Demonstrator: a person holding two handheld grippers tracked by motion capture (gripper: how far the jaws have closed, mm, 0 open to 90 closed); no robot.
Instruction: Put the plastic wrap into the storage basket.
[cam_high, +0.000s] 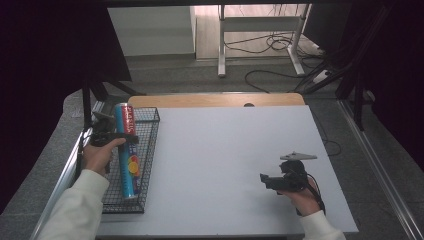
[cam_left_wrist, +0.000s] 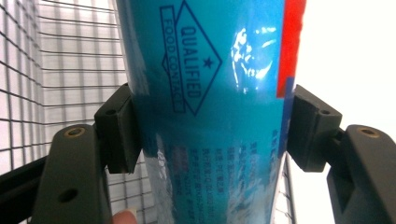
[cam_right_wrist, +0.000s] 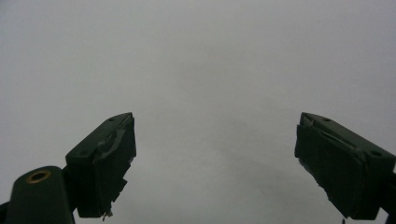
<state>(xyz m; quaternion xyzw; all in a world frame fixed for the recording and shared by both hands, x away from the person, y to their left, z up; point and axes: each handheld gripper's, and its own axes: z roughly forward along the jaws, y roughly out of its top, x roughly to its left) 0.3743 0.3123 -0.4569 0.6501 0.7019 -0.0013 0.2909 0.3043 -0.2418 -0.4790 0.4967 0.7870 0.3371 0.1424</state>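
Nearest you in the high view, your right gripper (cam_high: 264, 179) sits low over the bare white table (cam_high: 225, 165), toward its right side, pointing left. In the right gripper view its jaws stand wide apart with nothing between them.

A little farther out, at the table's left edge, your left gripper (cam_high: 131, 138) is clamped across the tube (cam_high: 127, 150). The left gripper view shows both pads (cam_left_wrist: 122, 128) pressed flat against the tube's (cam_left_wrist: 210, 112) blue sides, so the grip looks square and firm.

The tube lies in the wire basket (cam_high: 150, 150), with its long axis running away from you: the near end rests on the basket floor, and the red-banded far end is up by the basket's far rim, probably tilted above it. Your left gripper holds it just beyond the middle, crosswise to that axis.

That is what the next move turns on. The tube is long and the basket narrow, so I judge it must travel along its own length or straight up, not sideways into the mesh wall. The left hand (cam_high: 97, 155) is the one on it; the right is well apart, across the table.
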